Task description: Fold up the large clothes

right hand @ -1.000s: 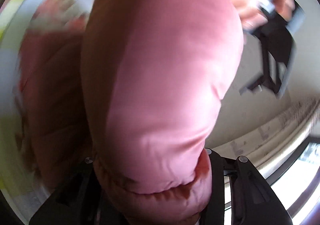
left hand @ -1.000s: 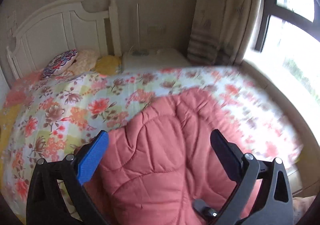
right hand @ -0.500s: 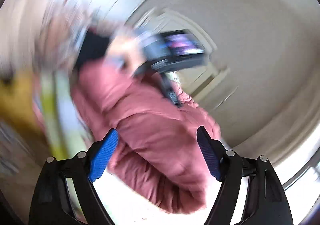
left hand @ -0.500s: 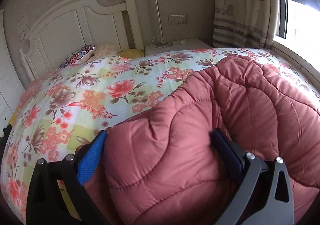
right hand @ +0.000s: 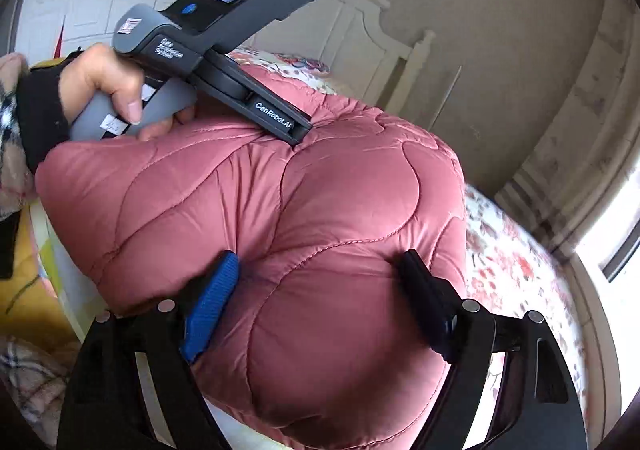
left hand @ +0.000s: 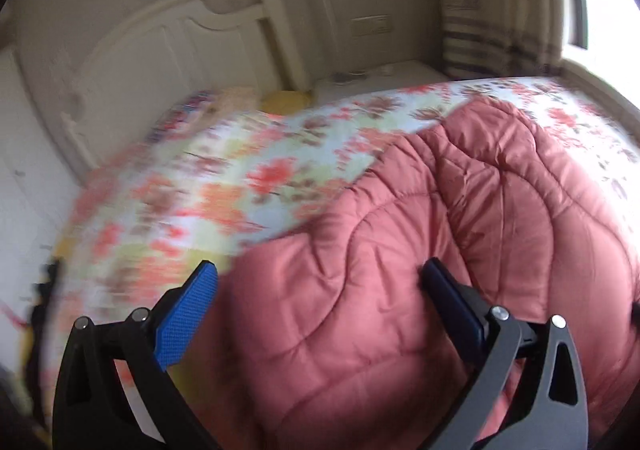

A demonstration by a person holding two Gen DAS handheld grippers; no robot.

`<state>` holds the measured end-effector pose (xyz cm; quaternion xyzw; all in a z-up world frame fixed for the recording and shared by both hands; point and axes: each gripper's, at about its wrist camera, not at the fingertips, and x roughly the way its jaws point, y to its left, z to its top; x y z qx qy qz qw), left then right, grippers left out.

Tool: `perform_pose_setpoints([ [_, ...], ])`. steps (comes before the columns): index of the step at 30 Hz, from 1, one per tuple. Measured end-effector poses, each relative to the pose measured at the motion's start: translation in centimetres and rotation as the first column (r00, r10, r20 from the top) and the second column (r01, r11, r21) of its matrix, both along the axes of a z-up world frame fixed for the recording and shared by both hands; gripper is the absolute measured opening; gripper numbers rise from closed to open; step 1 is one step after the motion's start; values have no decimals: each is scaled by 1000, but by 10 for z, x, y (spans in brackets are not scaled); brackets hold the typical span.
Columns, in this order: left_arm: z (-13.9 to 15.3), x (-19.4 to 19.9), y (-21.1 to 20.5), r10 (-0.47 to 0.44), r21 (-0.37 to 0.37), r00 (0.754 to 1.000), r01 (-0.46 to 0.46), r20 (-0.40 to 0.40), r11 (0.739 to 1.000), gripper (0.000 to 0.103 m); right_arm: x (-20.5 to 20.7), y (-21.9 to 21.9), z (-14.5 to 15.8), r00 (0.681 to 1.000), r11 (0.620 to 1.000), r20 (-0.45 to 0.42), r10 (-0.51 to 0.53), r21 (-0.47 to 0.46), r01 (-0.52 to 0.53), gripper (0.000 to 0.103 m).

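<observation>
The pink quilted jacket (left hand: 420, 250) lies in a thick bundle on the bed, on top of the floral bedspread (left hand: 248, 170). The left gripper (left hand: 320, 290) has its fingers spread wide apart, released, with the jacket's padded surface between and below them. The right gripper (right hand: 320, 274) also has its fingers parted, and the bulging jacket (right hand: 300, 210) fills the space between them. In the right wrist view the person's left hand (right hand: 108, 86) holds the handle of the other gripper, whose front end rests on the jacket.
</observation>
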<state>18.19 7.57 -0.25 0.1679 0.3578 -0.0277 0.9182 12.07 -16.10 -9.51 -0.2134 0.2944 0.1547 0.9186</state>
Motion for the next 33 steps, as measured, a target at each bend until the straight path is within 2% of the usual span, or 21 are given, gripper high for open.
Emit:
perform_pose_setpoints([
  [3, 48, -29, -12, -2, -94, 996, 10, 87, 996, 101, -8, -3, -6, 1000, 1000, 5, -5, 10, 5, 78],
  [5, 56, -35, -20, 59, -137, 993, -45, 103, 990, 101, -14, -6, -6, 1000, 1000, 12, -10, 18, 10, 78],
  [7, 38, -27, -29, 118, -100, 991, -111, 70, 989, 101, -8, -2, -4, 1000, 1000, 10, -13, 21, 13, 78],
  [9, 4, -14, -33, 174, 7, 985, -174, 18, 985, 101, -28, -1, -14, 1000, 1000, 14, -21, 24, 20, 78],
  [10, -18, -10, -30, 201, 52, 979, -202, 19, 978, 101, -28, -1, -16, 1000, 999, 16, -23, 24, 23, 78],
  [11, -23, -13, -23, 197, 12, 979, -198, 41, 980, 101, -27, 0, -17, 1000, 999, 18, -24, 23, 24, 78],
  [13, -22, -23, -4, 182, -126, 981, -172, 72, 977, 101, -30, 3, -16, 1000, 1000, 20, -6, 26, 5, 79],
  [15, -21, -25, 7, 138, -201, 989, -123, 60, 972, 101, -29, 6, -17, 1000, 1000, 17, 6, 24, -7, 79],
  [16, -24, -20, 17, 115, -255, 993, -107, 13, 961, 101, -28, 7, -17, 1000, 999, 12, 11, 33, -11, 81],
  [18, -31, -10, 37, 86, -391, 994, -106, -68, 914, 101, -25, 1, -8, 998, 995, -30, 55, 83, -52, 83],
  [20, -38, -4, 54, 72, -495, 991, -119, -112, 861, 101, -26, -11, 7, 991, 983, -64, 118, 152, -107, 83],
  [21, -40, -3, 59, 68, -524, 990, -122, -122, 843, 101, -24, -19, 19, 989, 975, -64, 134, 187, -120, 81],
  [23, -40, -5, 59, 70, -523, 991, -120, -114, 844, 101, -18, -37, 42, 994, 969, -7, 111, 223, -107, 79],
  [26, -36, -11, 55, 85, -496, 993, -117, -87, 860, 101, 10, -58, 75, 996, 960, 54, 70, 269, -82, 79],
  [29, -37, -13, 56, 88, -505, 993, -118, -82, 855, 101, 56, -64, 94, 997, 936, 73, 40, 346, -63, 79],
  [32, -37, -16, 56, 92, -509, 993, -119, -79, 853, 101, 117, -58, 85, 1000, 918, -28, -3, 395, 14, 79],
  [33, -36, -14, 57, 93, -505, 993, -120, -78, 855, 101, 140, -51, 70, 995, 924, -101, -15, 378, 53, 80],
])
